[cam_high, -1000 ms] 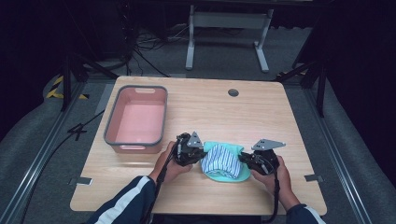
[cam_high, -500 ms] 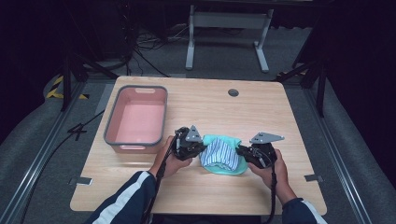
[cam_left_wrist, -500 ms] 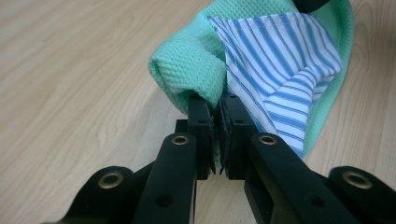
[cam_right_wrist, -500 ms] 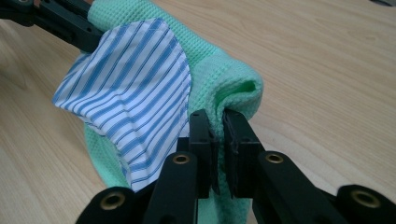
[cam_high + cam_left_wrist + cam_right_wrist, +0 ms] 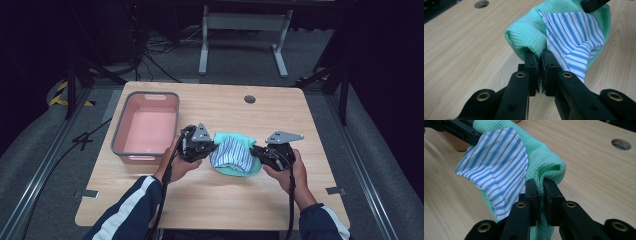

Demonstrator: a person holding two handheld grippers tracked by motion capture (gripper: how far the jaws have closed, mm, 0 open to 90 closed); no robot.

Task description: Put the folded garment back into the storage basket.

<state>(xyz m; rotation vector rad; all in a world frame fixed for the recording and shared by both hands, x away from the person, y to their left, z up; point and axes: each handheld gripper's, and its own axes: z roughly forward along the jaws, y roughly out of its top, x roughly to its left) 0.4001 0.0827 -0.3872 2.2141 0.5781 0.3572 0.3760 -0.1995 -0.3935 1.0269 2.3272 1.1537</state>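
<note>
The tabletop [image 5: 210,200] lies bare along its near edge, between the two forearms, and across its far right part, so there is open room to pass there. A small round hole [image 5: 249,99] sits in the wood near the far edge. On the left, a pink bin [image 5: 146,128] with grey rim blocks that side; the left gripper [image 5: 207,148] is just beside its right wall, with little gap between. The middle is taken by a green cloth [image 5: 235,167] with a striped cloth [image 5: 231,153] on it, stretched between the left gripper and the right gripper [image 5: 256,152], both with jaws clamped on its ends.
</note>
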